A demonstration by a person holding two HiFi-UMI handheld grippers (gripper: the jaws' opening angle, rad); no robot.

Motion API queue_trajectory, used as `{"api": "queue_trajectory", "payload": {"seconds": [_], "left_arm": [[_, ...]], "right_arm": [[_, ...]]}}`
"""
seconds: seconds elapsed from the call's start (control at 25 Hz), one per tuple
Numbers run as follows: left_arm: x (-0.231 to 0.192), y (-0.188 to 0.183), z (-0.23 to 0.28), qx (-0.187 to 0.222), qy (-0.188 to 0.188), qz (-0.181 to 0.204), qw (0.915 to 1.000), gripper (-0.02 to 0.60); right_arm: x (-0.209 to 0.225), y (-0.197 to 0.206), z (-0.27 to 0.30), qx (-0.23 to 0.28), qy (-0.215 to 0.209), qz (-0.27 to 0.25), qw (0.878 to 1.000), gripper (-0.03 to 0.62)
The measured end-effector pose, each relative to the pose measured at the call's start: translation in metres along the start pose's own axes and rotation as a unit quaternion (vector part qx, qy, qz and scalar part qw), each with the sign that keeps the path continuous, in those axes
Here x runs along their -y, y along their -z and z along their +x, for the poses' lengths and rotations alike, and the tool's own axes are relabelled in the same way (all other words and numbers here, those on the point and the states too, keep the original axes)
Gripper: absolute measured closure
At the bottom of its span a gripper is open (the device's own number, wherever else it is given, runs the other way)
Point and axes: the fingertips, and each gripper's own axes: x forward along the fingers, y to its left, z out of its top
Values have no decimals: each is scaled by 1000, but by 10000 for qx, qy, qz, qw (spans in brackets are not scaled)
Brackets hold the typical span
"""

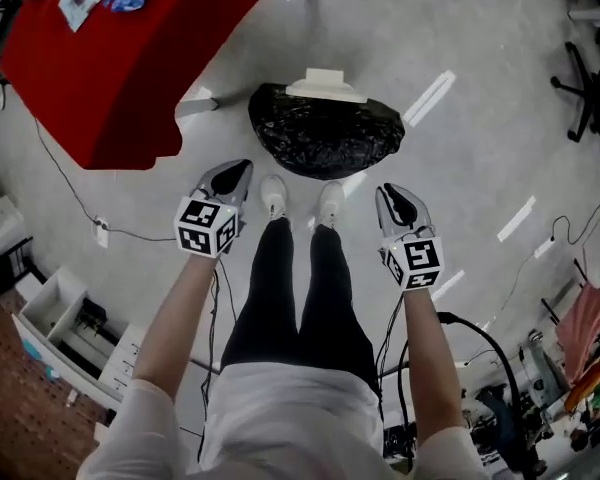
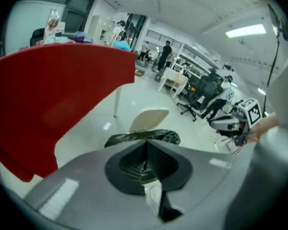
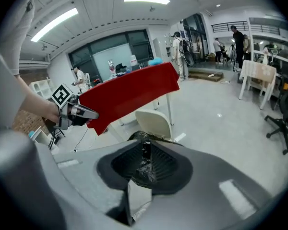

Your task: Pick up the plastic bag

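nearest, the left hand-held gripper [image 1: 238, 170] has its jaws pressed together on nothing; the right hand-held gripper [image 1: 393, 196] stands a slit apart, also empty, both well above the floor [image 1: 460, 168]. just past the person's shoes [image 1: 273, 196] the black plastic bag [image 1: 325, 130] lies untouched. a shallow pinch on that slick film could slip or tear, and lifting may tip the cream piece [image 1: 325, 85] at its far edge, beside the red bench [image 1: 110, 68]
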Motion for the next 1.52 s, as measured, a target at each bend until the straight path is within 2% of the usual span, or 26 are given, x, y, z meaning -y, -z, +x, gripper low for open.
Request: {"api": "queue_trajectory", "payload": {"seconds": [0.12,0.16,0.24,0.32,0.4,0.48,0.56,0.6,0.68,0.76,0.84,0.96,1.0,1.04,1.08,1.16,1.2,1.36,1.52], "left_arm": [[-33,35,55,-298,-46,-308,9991,569],[-45,49,72,-406,-53,-455,9981,541],[-69,76,100,-603,-107,-781,9951,523],[-95,103,125,-756,-200,-1129,9905,515],[-117,128,148,-829,-201,-1698,9818,486],[-136,148,169,-771,-89,-2584,9629,431],[-154,161,185,-568,31,-3457,9366,371],[-161,164,191,-430,88,-3773,9251,324],[-170,167,199,-205,173,-4100,9117,288],[-174,170,205,-141,237,-4194,9074,237],[-173,171,214,-96,395,-4358,8991,224],[-163,166,230,76,841,-4832,8714,224],[-159,165,234,91,940,-4894,8670,237],[-157,165,237,81,956,-4858,8688,271],[-155,166,237,58,897,-4761,8748,362],[-152,166,233,28,700,-4510,8898,533],[-150,166,230,15,611,-4346,8985,575],[-136,158,210,-129,170,-3472,9376,575],[-111,122,160,-25,-150,-2574,9662,575]], "right_arm": [[28,45,46,-252,77,329,9991,520],[38,61,60,-330,127,490,9982,509],[57,92,85,-465,289,838,9950,500],[80,125,106,-579,534,1227,9893,485],[103,155,121,-645,800,1705,9800,455],[120,180,133,-669,966,2180,9688,417],[128,198,145,-645,991,2526,9603,391],[129,205,150,-633,953,2650,9574,359],[125,215,158,-617,800,2835,9536,310],[121,219,162,-584,610,2947,9519,282],[119,219,168,-562,402,3044,9500,272],[114,218,183,-581,-20,3248,9440,274],[111,216,188,-574,-150,3282,9427,294],[107,212,191,-556,-249,3272,9430,350],[103,208,192,-535,-299,3210,9451,421],[97,199,190,-501,-279,3008,9520,560],[95,197,188,-491,-259,2929,9545,585],[90,189,175,-564,-266,2655,9621,592],[73,155,143,-543,-220,2083,9763,592]]}}
